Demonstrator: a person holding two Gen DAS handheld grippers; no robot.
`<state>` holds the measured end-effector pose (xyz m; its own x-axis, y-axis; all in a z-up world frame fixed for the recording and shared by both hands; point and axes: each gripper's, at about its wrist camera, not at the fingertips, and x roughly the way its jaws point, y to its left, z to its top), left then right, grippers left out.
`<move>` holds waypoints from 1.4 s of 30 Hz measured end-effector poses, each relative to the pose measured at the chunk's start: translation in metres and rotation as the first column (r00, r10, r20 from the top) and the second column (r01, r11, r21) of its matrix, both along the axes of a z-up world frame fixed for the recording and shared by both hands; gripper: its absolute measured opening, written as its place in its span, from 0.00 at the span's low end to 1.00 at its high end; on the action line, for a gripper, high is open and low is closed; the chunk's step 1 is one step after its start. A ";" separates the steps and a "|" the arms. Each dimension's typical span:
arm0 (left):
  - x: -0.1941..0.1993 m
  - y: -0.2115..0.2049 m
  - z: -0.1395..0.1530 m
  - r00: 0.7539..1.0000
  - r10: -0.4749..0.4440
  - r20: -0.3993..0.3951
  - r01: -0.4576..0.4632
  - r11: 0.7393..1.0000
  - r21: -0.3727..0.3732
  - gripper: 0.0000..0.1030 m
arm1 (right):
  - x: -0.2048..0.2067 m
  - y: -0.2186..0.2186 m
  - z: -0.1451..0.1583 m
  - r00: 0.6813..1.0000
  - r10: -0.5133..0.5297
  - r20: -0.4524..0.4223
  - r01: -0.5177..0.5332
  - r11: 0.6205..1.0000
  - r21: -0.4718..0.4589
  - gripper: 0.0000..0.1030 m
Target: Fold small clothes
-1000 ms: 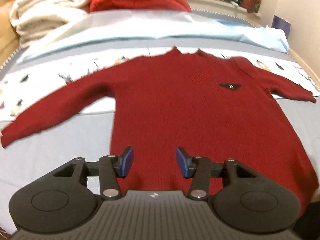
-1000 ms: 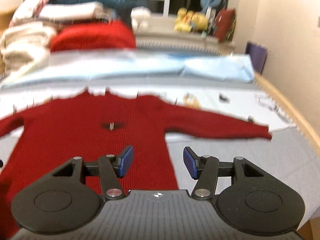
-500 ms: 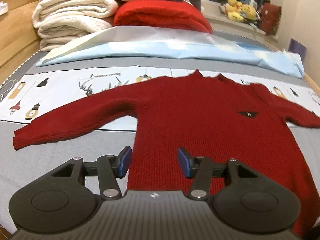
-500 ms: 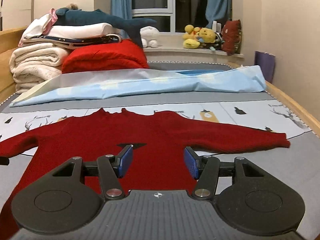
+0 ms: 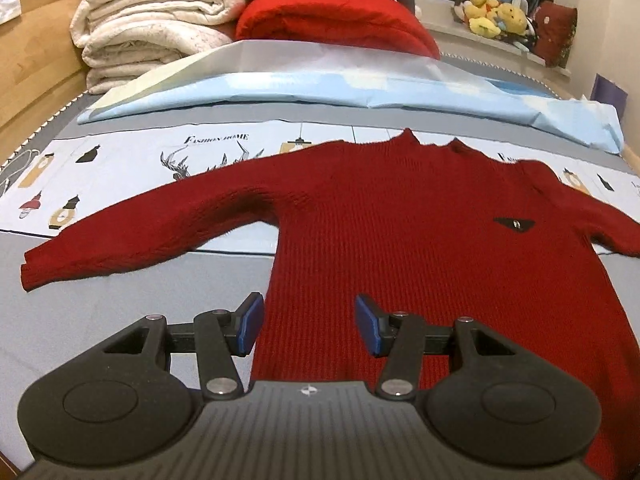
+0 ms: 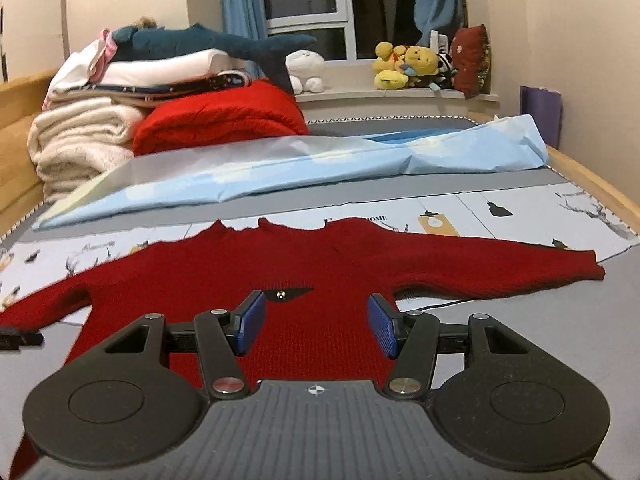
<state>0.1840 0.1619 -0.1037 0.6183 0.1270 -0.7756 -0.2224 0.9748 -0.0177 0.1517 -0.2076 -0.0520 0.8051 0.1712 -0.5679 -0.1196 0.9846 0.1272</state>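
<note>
Bed (image 5: 120,312) surface: grey cover with a printed white sheet (image 5: 132,164) across it; folded blankets (image 6: 76,140) and a red pillow (image 6: 220,116) stacked at the far end. Red sweater (image 5: 400,232) lies flat, front up, sleeves spread to both sides — neck away from the cameras. Left gripper (image 5: 308,330) hovers over the lower left hem, jaws apart, empty. Right gripper (image 6: 316,326) — over the chest, jaws likewise apart, holding nothing.

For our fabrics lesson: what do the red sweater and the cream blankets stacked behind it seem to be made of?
Red sweater: knitted yarn, probably wool or acrylic; matte, with vertical ribbing visible. Cream blankets: likely fleece or plush; thick, soft rolled folds with a fuzzy surface.
</note>
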 end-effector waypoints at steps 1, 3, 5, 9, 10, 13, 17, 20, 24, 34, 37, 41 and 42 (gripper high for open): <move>0.001 0.002 0.004 1.000 0.006 0.007 -0.006 1.000 -0.009 0.54 | 0.000 -0.002 0.000 1.000 -0.008 -0.001 0.008 1.000 0.006 0.57; 0.002 0.013 0.020 0.999 0.006 0.048 -0.005 1.000 -0.030 0.54 | 0.000 -0.006 0.001 1.000 -0.020 -0.004 0.020 1.000 0.014 0.57; -0.002 0.036 0.049 0.990 0.025 0.142 -0.025 1.000 -0.003 0.54 | 0.000 -0.010 0.003 1.000 -0.030 -0.001 0.030 0.999 0.036 0.57; -0.044 0.107 0.103 0.940 0.126 0.316 -0.160 0.984 0.083 0.54 | -0.002 -0.014 0.006 0.999 -0.042 0.011 0.041 0.997 0.059 0.57; -0.063 0.124 0.112 0.924 0.144 0.355 -0.197 0.973 0.117 0.54 | -0.002 -0.014 0.007 0.999 -0.041 0.013 0.040 0.997 0.061 0.57; -0.148 0.175 0.119 0.861 0.230 0.454 -0.344 0.920 0.187 0.61 | -0.004 -0.012 0.007 0.999 -0.040 0.019 0.039 0.997 0.059 0.57; -0.280 0.216 0.068 0.811 0.358 0.463 -0.521 0.802 0.292 0.64 | -0.008 -0.007 0.006 0.999 -0.028 0.024 0.027 0.999 0.039 0.57; -0.381 0.236 -0.002 0.768 0.498 0.402 -0.635 0.669 0.385 0.64 | -0.014 -0.003 0.008 0.999 -0.009 0.036 0.009 1.000 -0.004 0.57; -0.486 0.252 -0.085 0.692 0.652 0.311 -0.710 0.533 0.461 0.64 | -0.026 -0.005 0.014 0.998 -0.002 0.058 0.005 0.999 -0.046 0.57; -0.559 0.286 -0.167 0.651 0.709 0.271 -0.748 0.539 0.388 0.64 | -0.053 -0.034 0.039 0.979 -0.187 0.078 0.190 0.981 -0.028 0.57; -0.565 0.292 -0.183 0.622 0.749 0.227 -0.771 0.538 0.340 0.64 | -0.066 -0.040 0.051 0.969 -0.234 0.082 0.234 0.972 0.014 0.57; -0.562 0.249 -0.164 0.628 0.745 0.226 -0.774 0.566 0.284 0.64 | -0.078 -0.034 0.067 0.967 -0.231 0.103 0.232 0.973 0.000 0.57; -0.559 0.240 -0.151 0.629 0.736 0.251 -0.776 0.577 0.254 0.64 | -0.080 -0.034 0.071 0.967 -0.227 0.113 0.228 0.974 0.000 0.57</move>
